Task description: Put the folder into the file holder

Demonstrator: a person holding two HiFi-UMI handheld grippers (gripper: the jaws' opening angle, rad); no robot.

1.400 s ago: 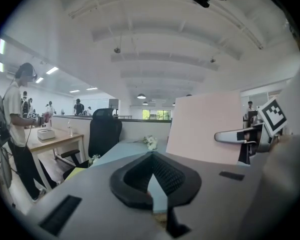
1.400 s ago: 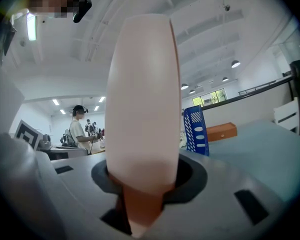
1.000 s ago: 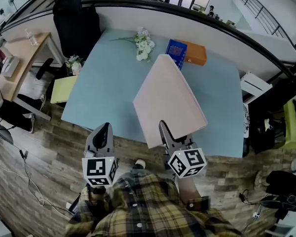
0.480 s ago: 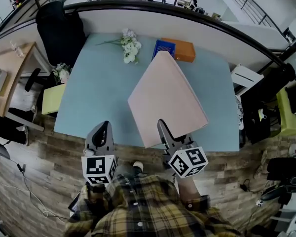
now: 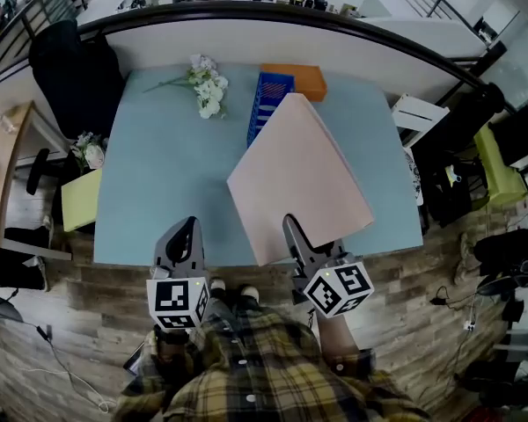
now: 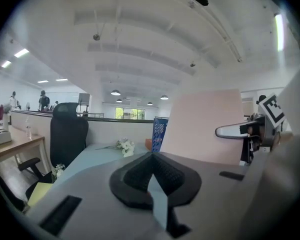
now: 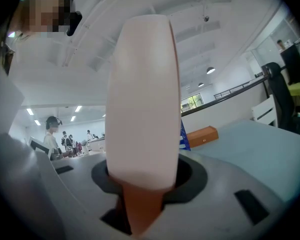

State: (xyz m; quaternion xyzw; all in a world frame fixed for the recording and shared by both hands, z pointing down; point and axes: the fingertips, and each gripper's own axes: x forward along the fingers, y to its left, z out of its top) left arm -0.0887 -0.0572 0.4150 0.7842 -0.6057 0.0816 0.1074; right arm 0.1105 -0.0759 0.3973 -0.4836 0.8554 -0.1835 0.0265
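Note:
My right gripper (image 5: 297, 237) is shut on the near edge of a large pale pink folder (image 5: 299, 178), which is held up over the light blue table (image 5: 158, 183). In the right gripper view the folder (image 7: 142, 99) stands upright between the jaws. A blue slotted file holder (image 5: 266, 105) stands at the back of the table, just left of the folder's far corner. My left gripper (image 5: 184, 237) hangs at the table's near edge, shut and empty. In the left gripper view the folder (image 6: 205, 124) fills the right side and the file holder (image 6: 159, 131) shows beyond it.
An orange box (image 5: 301, 77) lies behind the file holder. White flowers (image 5: 204, 88) lie at the back left of the table. A black office chair (image 5: 75, 73) stands at the left, and a low partition wall (image 5: 273, 33) runs behind the table.
The view has shifted: the table sits lower and further left in the picture. The file holder, earlier right of the folder's far corner, now shows at its left. Both grips are unchanged.

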